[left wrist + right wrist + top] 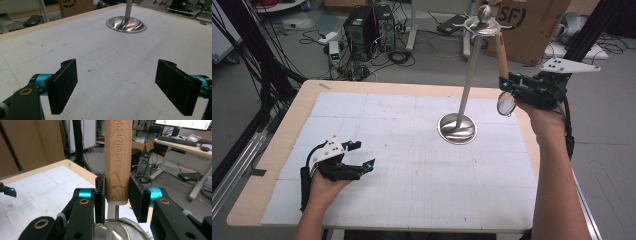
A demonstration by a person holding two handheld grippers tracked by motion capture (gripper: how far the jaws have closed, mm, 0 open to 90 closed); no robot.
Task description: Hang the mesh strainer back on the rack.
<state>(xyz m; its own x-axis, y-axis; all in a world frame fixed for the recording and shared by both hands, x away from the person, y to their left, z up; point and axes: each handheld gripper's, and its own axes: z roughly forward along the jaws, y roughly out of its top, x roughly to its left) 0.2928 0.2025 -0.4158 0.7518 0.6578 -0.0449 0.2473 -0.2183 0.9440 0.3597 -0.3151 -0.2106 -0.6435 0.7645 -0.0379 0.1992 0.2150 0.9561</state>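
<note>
**One strainer held upright beside one rack**

There is one strainer [503,75], one metal stand [468,75] and two grippers. The right gripper [508,85] is raised at about 2 o'clock above the table [272,150]; its jaws are closed part-way and press on both sides of the strainer's wooden handle [117,157], near the handle's lower end. The left gripper [362,156] rests low on the white gridded mat [412,165] at about 8 o'clock, its jaws spread wide with nothing between them.

The stand rises from a round shiny base [126,24] just right of the mat's middle, at about 1 o'clock, and its pole carries a ring of hooks [479,24] and a ball on top. It stands just left of the held strainer, and the handle's upper end comes close to the hook ring; whether they touch cannot be told. Beyond the table lie a cardboard box [532,25], computer towers [369,25] and loose cables on the floor.

The strainer's long axis runs nearly vertical, tilted slightly: the handle points up toward 12 o'clock, and the round mesh bowl [506,104] hangs down at 6 o'clock below the jaws
</note>
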